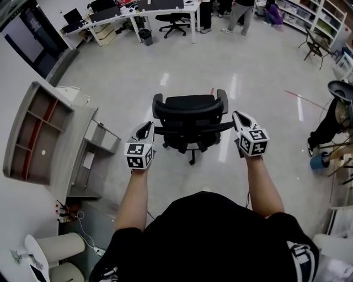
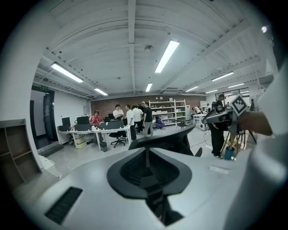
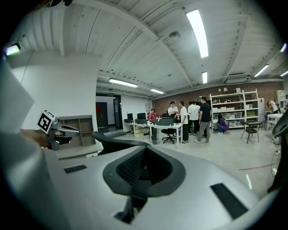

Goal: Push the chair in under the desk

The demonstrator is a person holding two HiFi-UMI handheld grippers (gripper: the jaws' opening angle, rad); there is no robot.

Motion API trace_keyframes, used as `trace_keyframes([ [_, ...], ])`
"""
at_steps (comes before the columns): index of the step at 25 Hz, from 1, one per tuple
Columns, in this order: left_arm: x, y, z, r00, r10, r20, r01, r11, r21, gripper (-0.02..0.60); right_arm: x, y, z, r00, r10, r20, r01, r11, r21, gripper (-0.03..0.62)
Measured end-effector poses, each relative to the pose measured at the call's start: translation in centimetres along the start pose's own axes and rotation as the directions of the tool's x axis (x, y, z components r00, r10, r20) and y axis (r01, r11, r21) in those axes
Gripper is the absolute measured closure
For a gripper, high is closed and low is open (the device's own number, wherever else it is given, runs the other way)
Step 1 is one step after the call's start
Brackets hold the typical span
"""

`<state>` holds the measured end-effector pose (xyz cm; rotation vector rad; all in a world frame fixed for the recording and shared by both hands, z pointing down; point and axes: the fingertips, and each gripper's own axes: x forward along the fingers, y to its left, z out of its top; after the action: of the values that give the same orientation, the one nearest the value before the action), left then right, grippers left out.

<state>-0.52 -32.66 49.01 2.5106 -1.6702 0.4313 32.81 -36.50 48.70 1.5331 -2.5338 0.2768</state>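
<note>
The black office chair stands on the open floor with its backrest toward me. My left gripper is at the left end of the backrest top, my right gripper at the right end, both shut and holding nothing. Whether they touch the chair I cannot tell. In the left gripper view the backrest edge shows just past the shut left gripper, with the right gripper beyond. In the right gripper view the backrest lies left of the shut right gripper. A white desk stands far across the room.
A grey shelf and desk unit stands close on the left. Another black chair sits at the far desk, where several people stand. Shelving and a folding chair are at the right.
</note>
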Motion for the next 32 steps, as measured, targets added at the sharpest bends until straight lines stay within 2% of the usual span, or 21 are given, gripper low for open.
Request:
trace_keyframes([
  [9, 3.0, 0.3, 0.5, 0.999, 0.053, -0.001, -0.053, 0.999, -0.010, 0.549, 2.9, -3.0, 0.6, 0.999, 0.041, 0.004, -0.041, 0.999, -0.017, 0.597],
  [16, 4.0, 0.2, 1.3, 0.998, 0.058, 0.010, -0.058, 0.998, -0.001, 0.549, 3.7, -4.2, 1.8, 0.999, 0.042, 0.013, -0.041, 0.999, -0.024, 0.597],
  [32, 5.6, 5.1, 4.3, 0.997, 0.009, 0.078, -0.010, 1.000, 0.012, 0.549, 6.1, -1.8, 5.3, 0.998, -0.021, 0.054, 0.023, 0.999, -0.045, 0.597],
])
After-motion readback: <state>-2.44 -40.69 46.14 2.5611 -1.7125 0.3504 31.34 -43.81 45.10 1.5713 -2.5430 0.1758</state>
